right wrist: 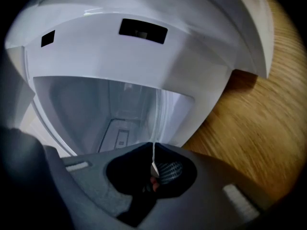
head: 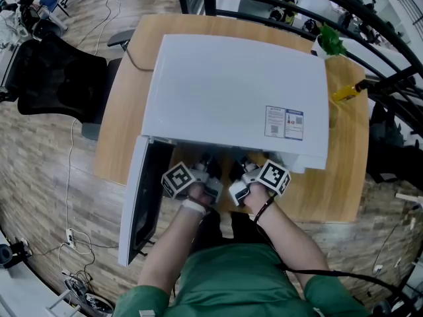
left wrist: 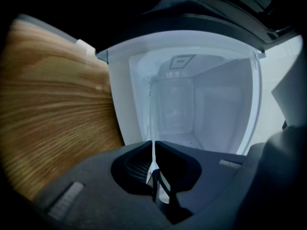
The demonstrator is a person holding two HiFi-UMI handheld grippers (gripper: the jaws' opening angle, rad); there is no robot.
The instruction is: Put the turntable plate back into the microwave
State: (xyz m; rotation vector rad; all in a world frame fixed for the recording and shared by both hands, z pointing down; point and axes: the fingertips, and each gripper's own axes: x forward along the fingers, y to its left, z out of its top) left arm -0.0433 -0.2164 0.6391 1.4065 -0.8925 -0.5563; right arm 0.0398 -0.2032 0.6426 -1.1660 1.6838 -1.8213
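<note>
Jaws on both the left gripper (left wrist: 154,152) and the right gripper (right wrist: 153,152) were shut tight on the plate (left wrist: 154,128), each pinching its thin near rim, w/ the glass seen edge-on and running away from the pads toward the oven's inside. Biggest thing was the wooden table (head: 344,177). On it sat the white microwave (head: 231,91), its door (head: 135,203) swung open at the left. Both grippers sat side by side at the mouth of the opening (left wrist: 201,109). In the head view the plate couldn't be made out, as it was hidden under the microwave's front edge and the grippers. It was clear glass, so prob. fairly heavy for its thickness, stiff, smooth and slippery, and likely to chip or shatter if knocked on the frame or dropped. Two rim grips on the near edge looked a fair hold. Most of the weight hung out ahead of the pads tho, so it could tip or slide. Best handled w/ a firm squeeze and no twisting btwn the two hands, then set down gently inside before letting go.
</note>
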